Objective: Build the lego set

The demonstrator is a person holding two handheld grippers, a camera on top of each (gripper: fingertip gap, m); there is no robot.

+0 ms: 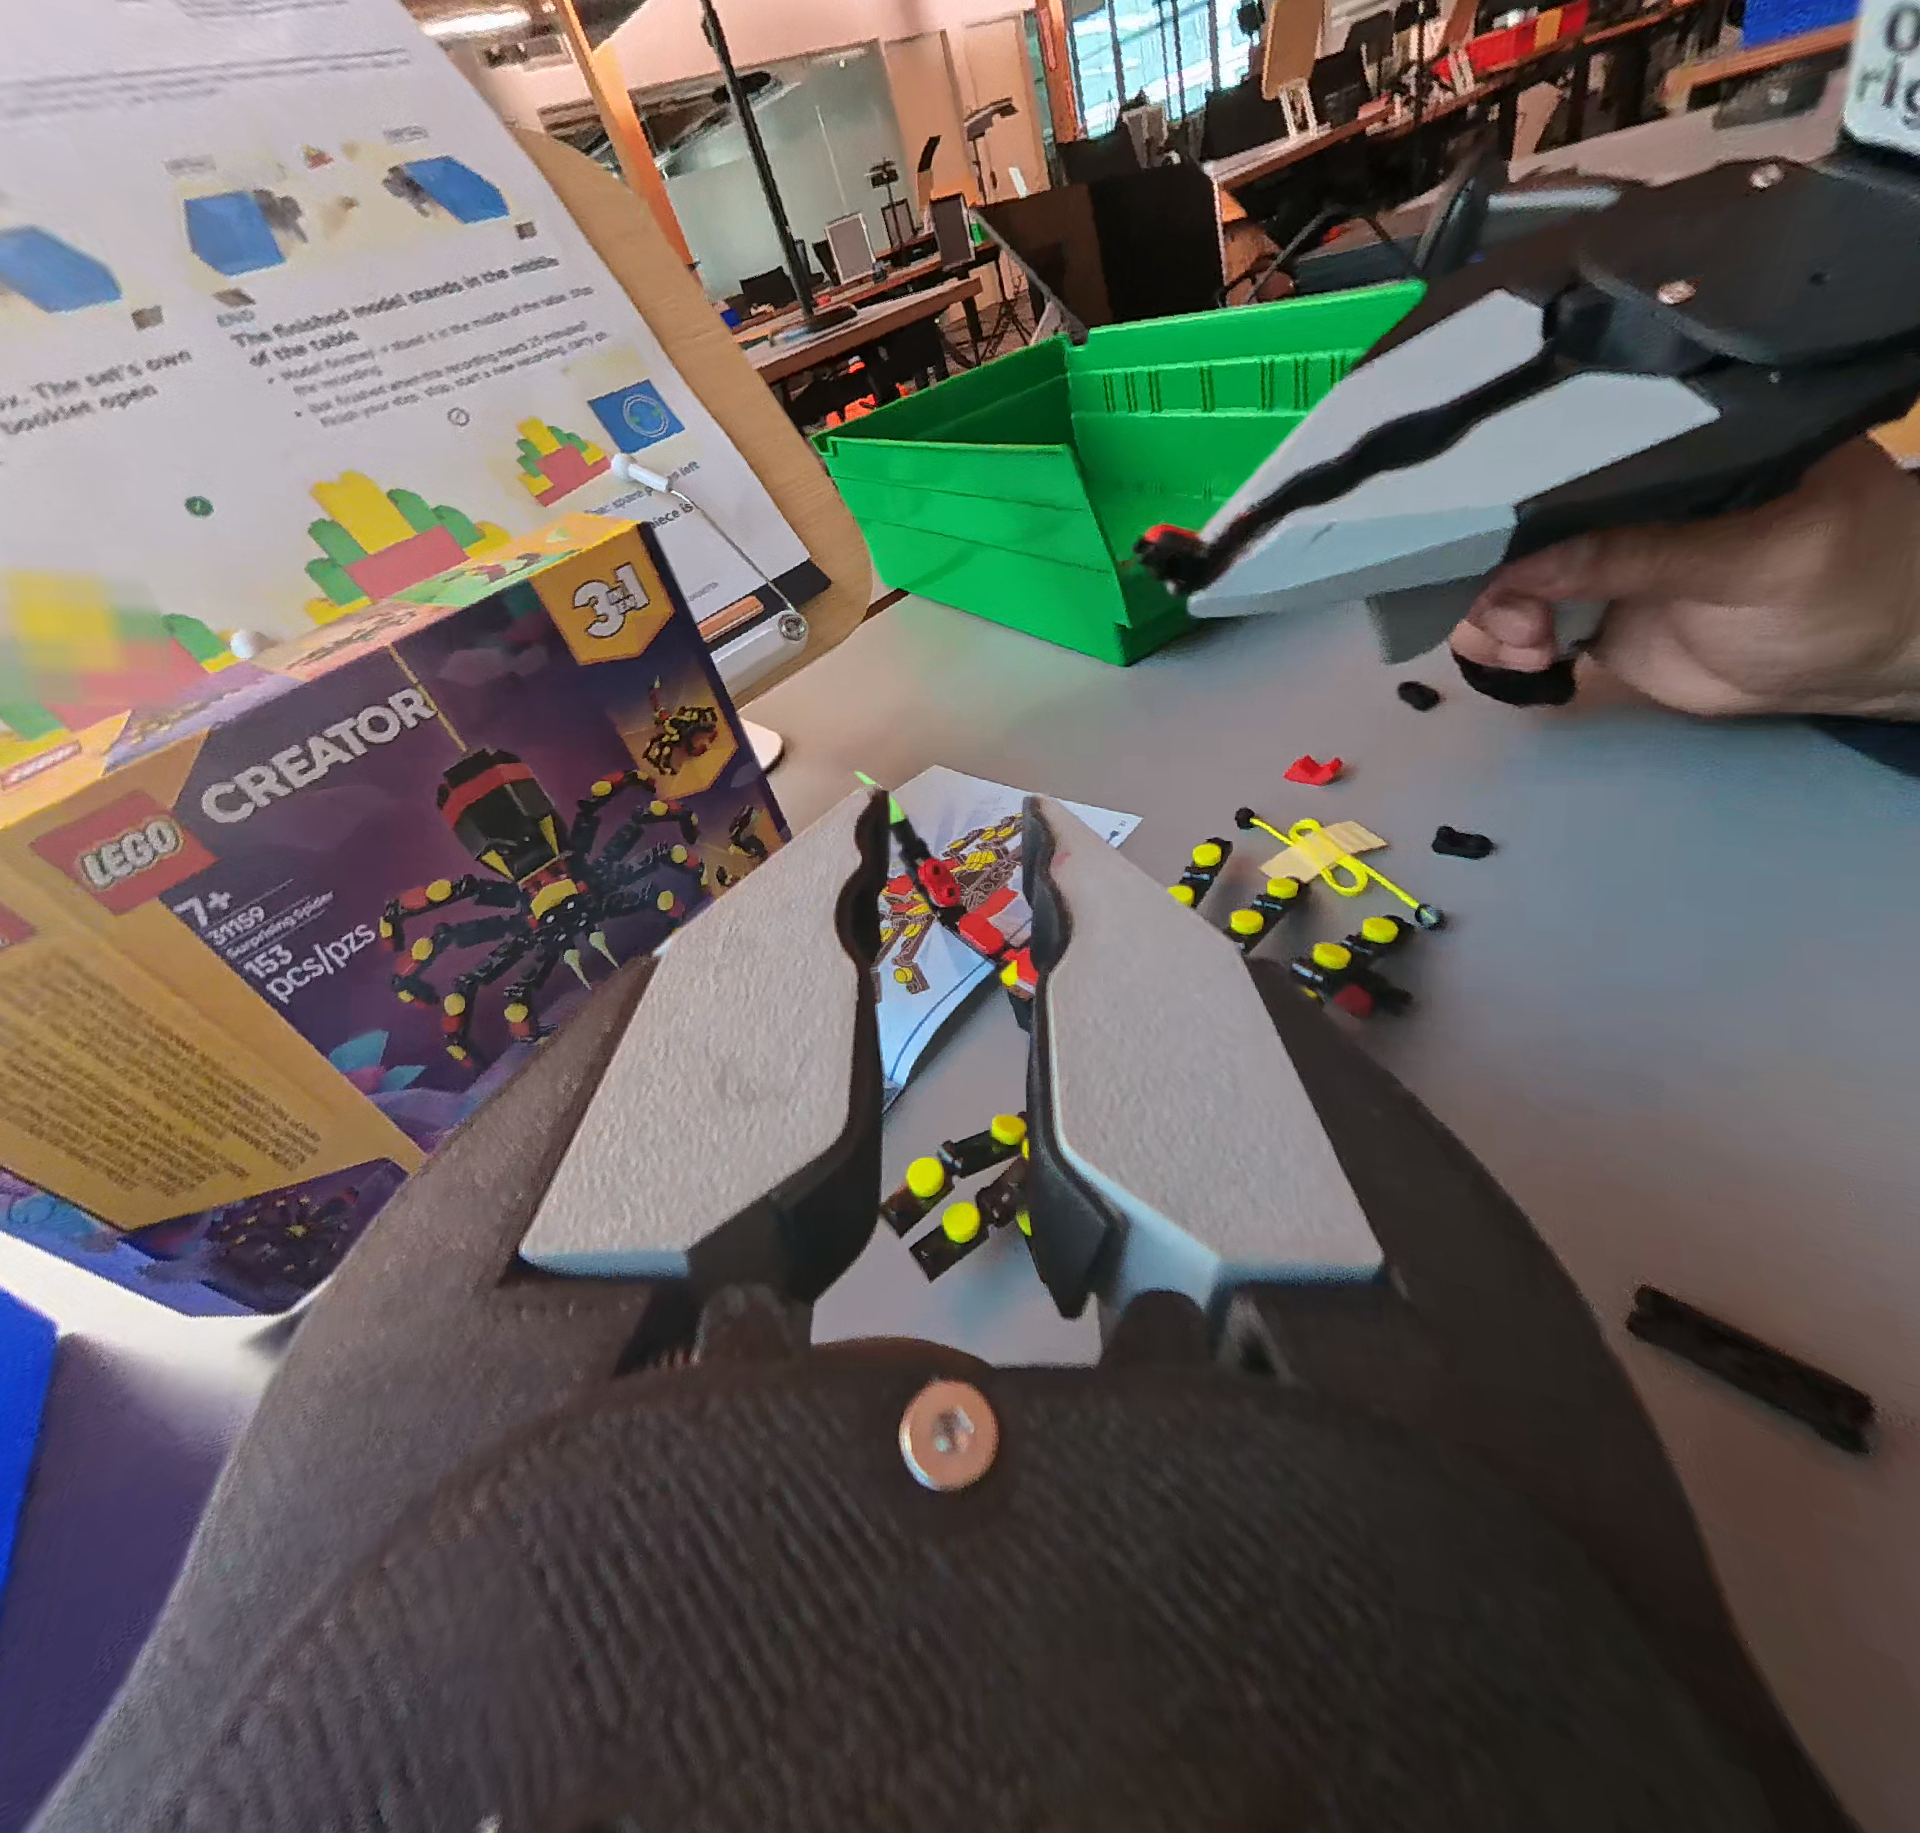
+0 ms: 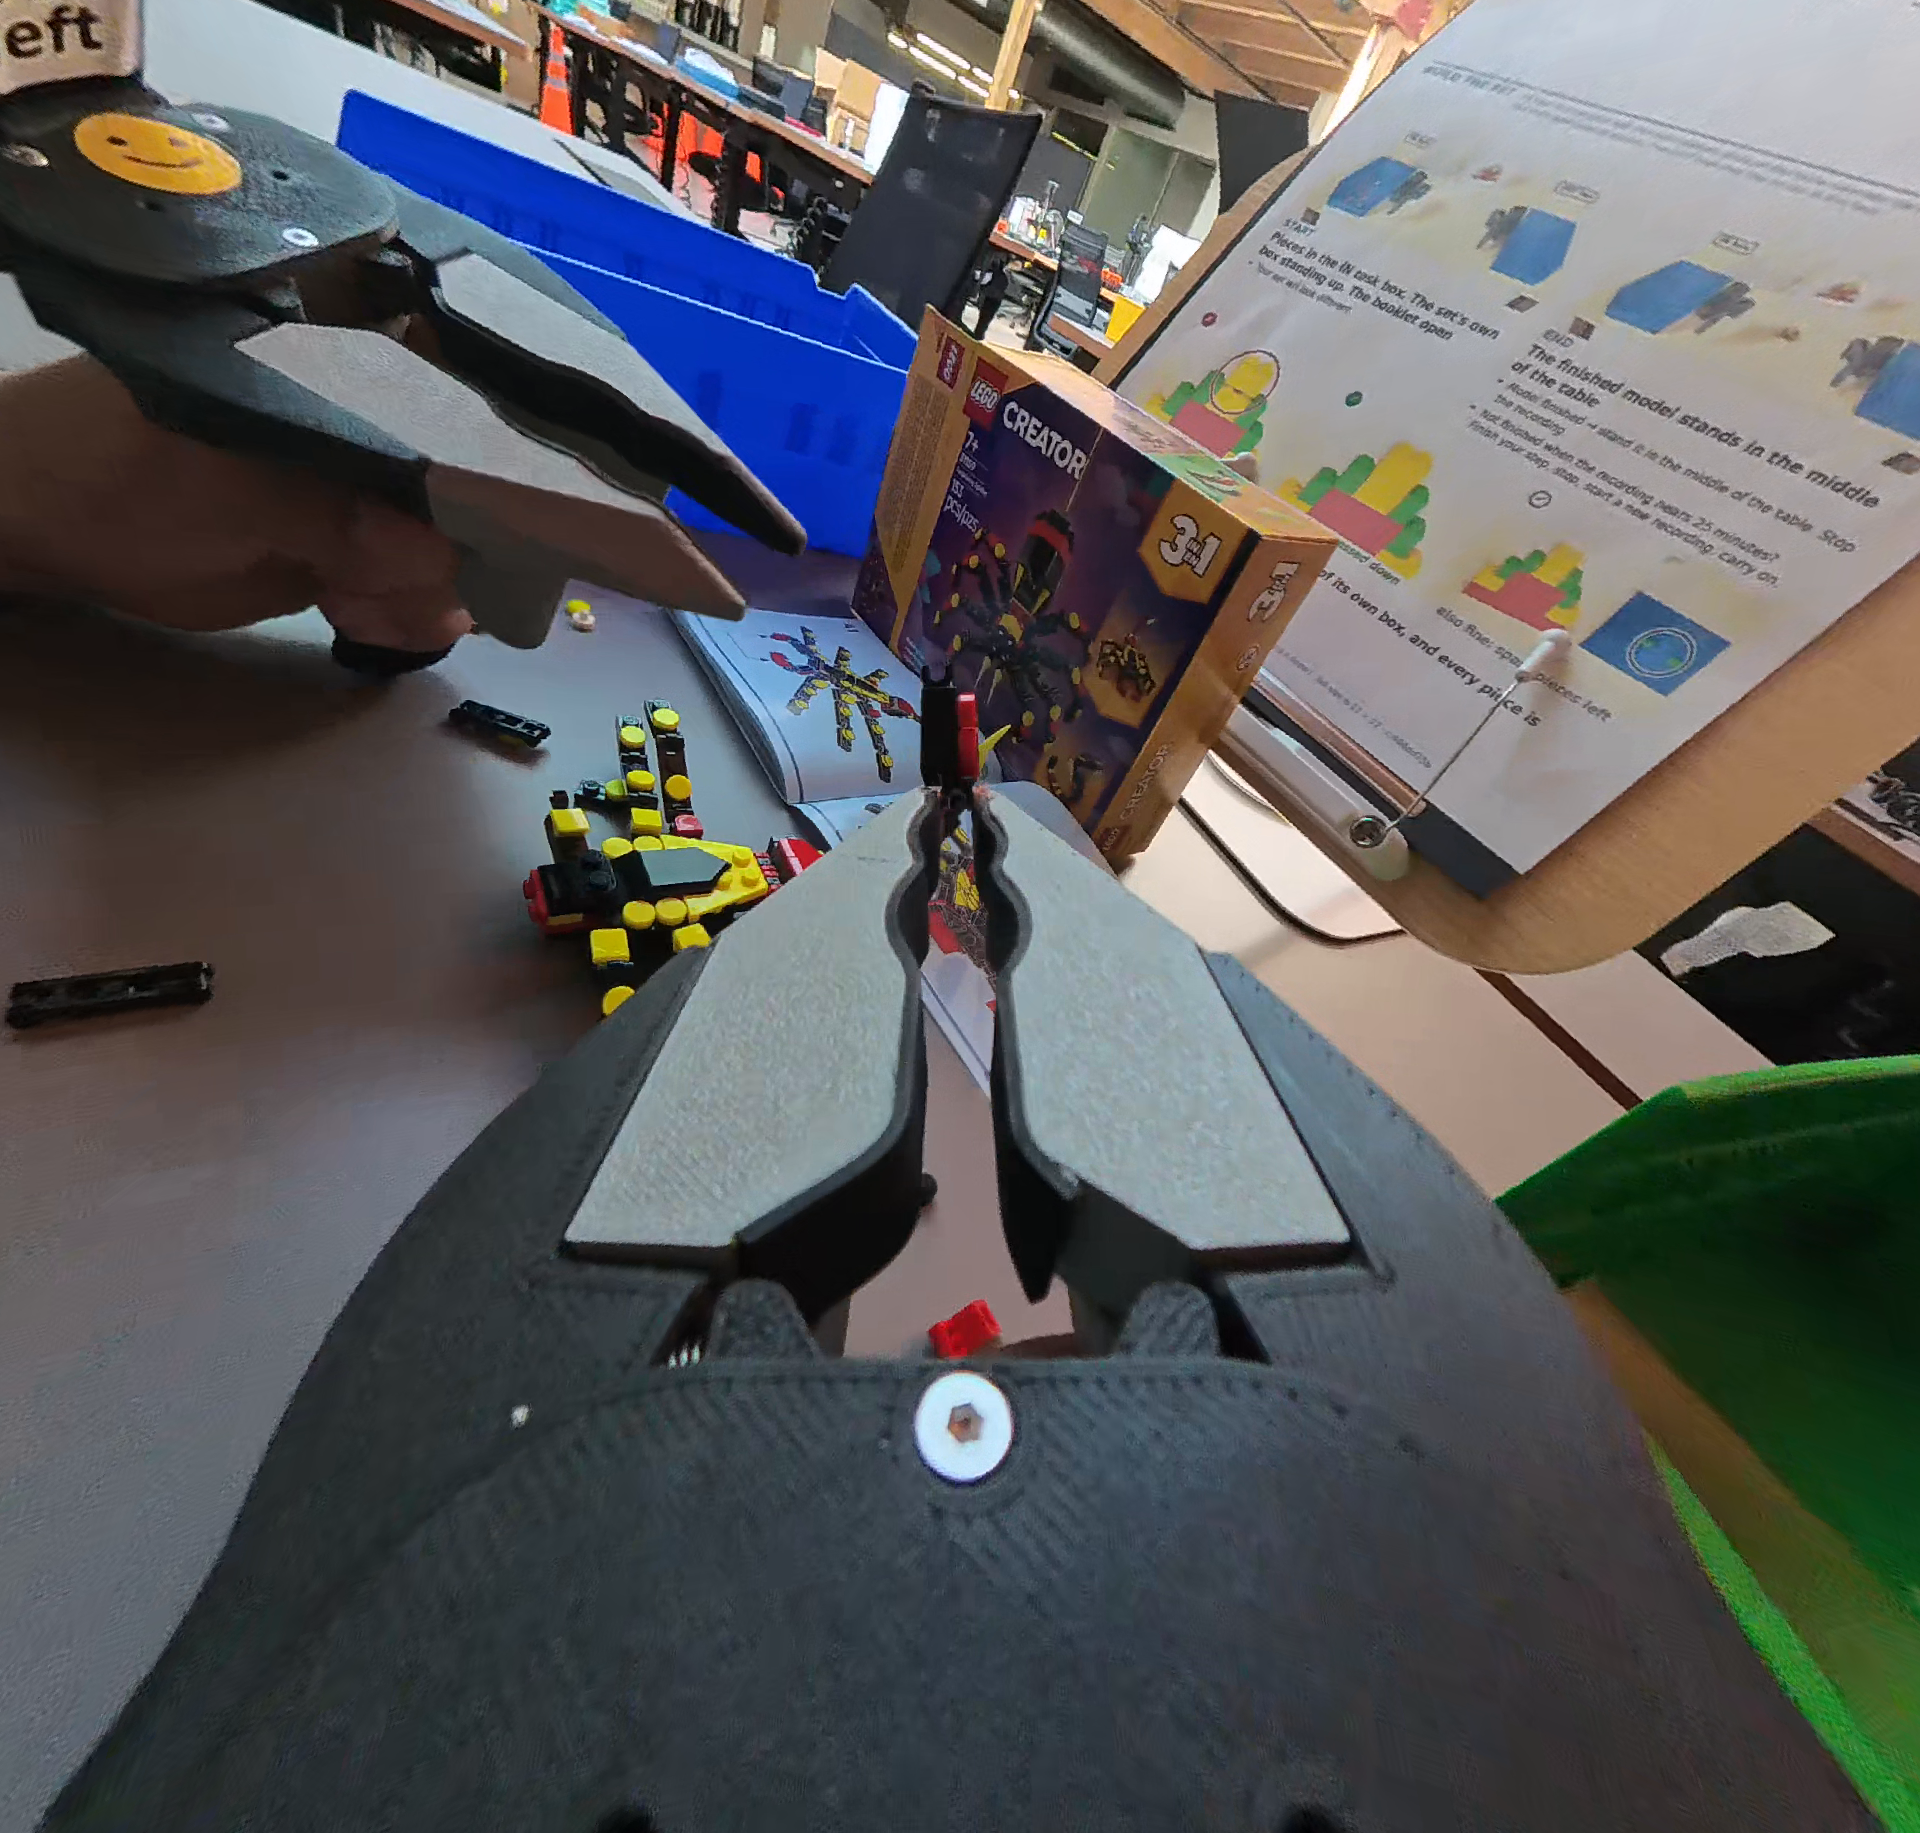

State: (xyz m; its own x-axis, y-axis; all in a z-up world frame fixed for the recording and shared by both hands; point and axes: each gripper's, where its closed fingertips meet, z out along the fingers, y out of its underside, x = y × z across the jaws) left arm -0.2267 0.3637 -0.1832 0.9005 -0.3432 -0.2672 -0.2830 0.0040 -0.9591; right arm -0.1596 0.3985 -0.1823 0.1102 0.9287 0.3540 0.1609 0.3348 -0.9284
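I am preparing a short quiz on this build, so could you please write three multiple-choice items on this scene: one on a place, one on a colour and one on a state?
1. Where does the set's box stand?
A) on the floor
B) on the table, before the instruction board
C) on a chair

2. What colours has the small piece in the right gripper?
A) blue and white
B) all green
C) black and red

3. How are the jaws of the left gripper?
A) apart
B) closed on the box
C) closed on a pen

Answers:
1 B, since it stands upright on the table just before the board.
2 C, since a black body with a red part sticks out past the tips.
3 A, since a clear gap shows between them.
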